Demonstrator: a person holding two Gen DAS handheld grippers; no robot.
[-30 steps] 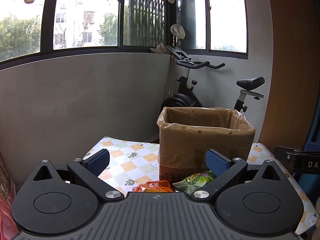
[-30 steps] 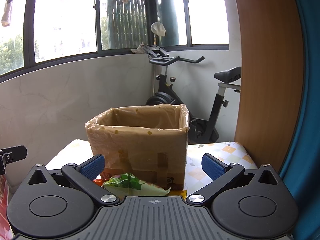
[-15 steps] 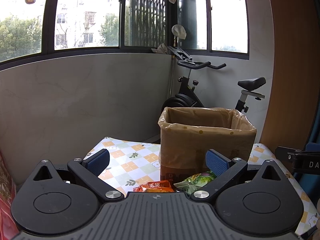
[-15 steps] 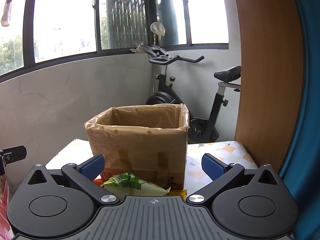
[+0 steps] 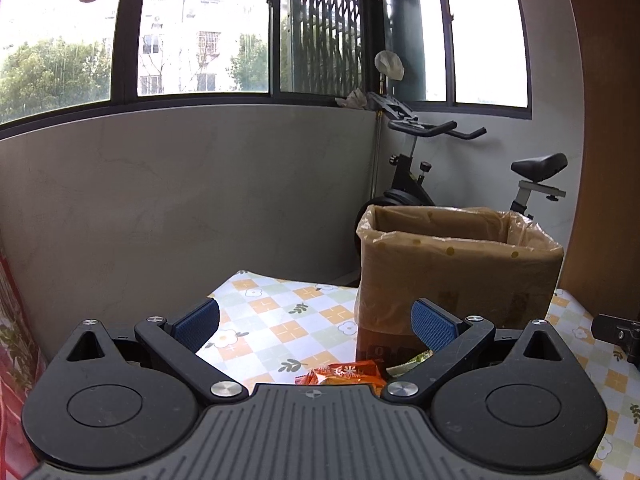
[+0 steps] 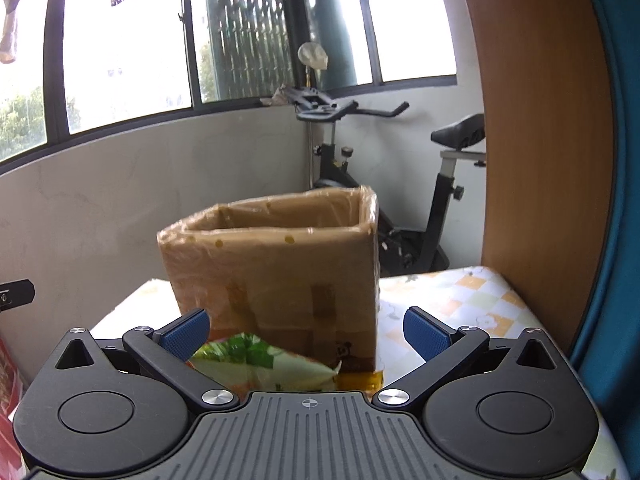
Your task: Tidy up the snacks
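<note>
A brown cardboard box (image 5: 460, 276) lined with clear plastic stands open on the checked tablecloth (image 5: 280, 320); it also shows in the right wrist view (image 6: 276, 276). An orange snack packet (image 5: 344, 374) and a green one (image 5: 412, 360) lie in front of the box, partly hidden by my left gripper (image 5: 316, 324), which is open and empty above them. My right gripper (image 6: 306, 330) is open and empty, with the green and white snack bag (image 6: 260, 364) lying just below its left finger (image 6: 184, 334).
An exercise bike (image 5: 420, 176) stands behind the table by the grey wall. A wooden panel (image 6: 540, 140) rises at the right, with a blue curtain (image 6: 616, 200) beside it. The right gripper's edge (image 5: 620, 334) shows at the left view's right side. Red patterned fabric (image 5: 12, 340) is at the left.
Both grippers have shifted to the left, so the box sits further right in each view. Both stay open. The snacks have not moved.
</note>
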